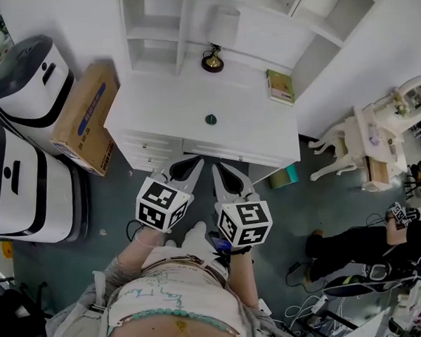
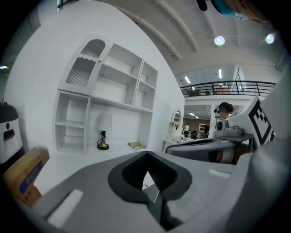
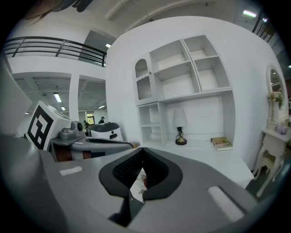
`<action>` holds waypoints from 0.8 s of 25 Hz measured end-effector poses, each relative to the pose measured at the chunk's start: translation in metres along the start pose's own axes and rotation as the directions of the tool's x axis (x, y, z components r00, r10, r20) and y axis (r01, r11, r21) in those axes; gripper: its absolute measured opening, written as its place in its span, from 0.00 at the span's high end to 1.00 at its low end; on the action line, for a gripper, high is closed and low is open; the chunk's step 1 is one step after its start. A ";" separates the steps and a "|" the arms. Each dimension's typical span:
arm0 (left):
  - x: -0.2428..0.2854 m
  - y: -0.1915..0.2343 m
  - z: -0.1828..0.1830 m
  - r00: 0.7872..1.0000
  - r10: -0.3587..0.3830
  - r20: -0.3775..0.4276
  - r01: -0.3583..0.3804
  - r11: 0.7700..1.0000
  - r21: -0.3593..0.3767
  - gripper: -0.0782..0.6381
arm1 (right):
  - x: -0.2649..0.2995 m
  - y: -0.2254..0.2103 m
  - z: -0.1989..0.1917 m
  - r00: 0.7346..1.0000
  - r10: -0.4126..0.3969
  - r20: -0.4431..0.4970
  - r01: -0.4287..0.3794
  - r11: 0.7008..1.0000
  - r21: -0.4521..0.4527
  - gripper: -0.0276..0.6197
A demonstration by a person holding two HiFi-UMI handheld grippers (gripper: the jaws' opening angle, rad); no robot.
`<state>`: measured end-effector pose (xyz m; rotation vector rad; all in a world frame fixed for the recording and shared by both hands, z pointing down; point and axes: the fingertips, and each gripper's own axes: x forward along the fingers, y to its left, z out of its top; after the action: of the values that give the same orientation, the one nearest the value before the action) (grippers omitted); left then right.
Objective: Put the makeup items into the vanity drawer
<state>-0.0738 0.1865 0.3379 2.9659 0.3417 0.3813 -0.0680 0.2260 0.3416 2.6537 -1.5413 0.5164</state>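
Holds left gripper (image 1: 185, 174) and right gripper (image 1: 229, 181) pressed together, empty, just before closed drawer (image 1: 220, 151) under desk's (image 1: 165, 103) front edge, both equally near.

Off-task stuff I see: white shelf unit (image 1: 154, 26) on the back wall, gold-base lamp (image 1: 213, 60) under it, book (image 1: 280, 87) well to the lamp's right. Cardboard box (image 1: 87, 118) w/ blue label at left, just beside the upper of two white/black machines (image 1: 29, 86). Teal bin (image 1: 285, 176) on the floor at right. Ornate white side table (image 1: 364, 138) further right. Person in dark clothes (image 1: 370, 251) on the floor near it, cables (image 1: 309, 308) close by.
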 end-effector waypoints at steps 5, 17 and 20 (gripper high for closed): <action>0.024 0.004 0.012 1.000 0.021 0.001 -0.021 1.000 0.002 0.89 | 0.011 -0.023 0.011 1.000 0.024 -0.003 -0.024 1.000 -0.002 0.91; 0.074 0.010 0.028 0.995 0.099 0.033 -0.098 0.995 -0.027 0.89 | 0.028 -0.072 0.028 0.995 0.095 -0.015 -0.095 0.995 -0.035 0.91; 0.085 0.008 0.025 0.992 0.121 0.032 -0.120 0.992 -0.039 0.89 | 0.029 -0.084 0.027 0.994 0.110 -0.023 -0.110 0.993 -0.041 0.91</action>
<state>0.0143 0.1966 0.3348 2.9613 0.1508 0.3450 0.0239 0.2394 0.3364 2.5349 -1.6802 0.5086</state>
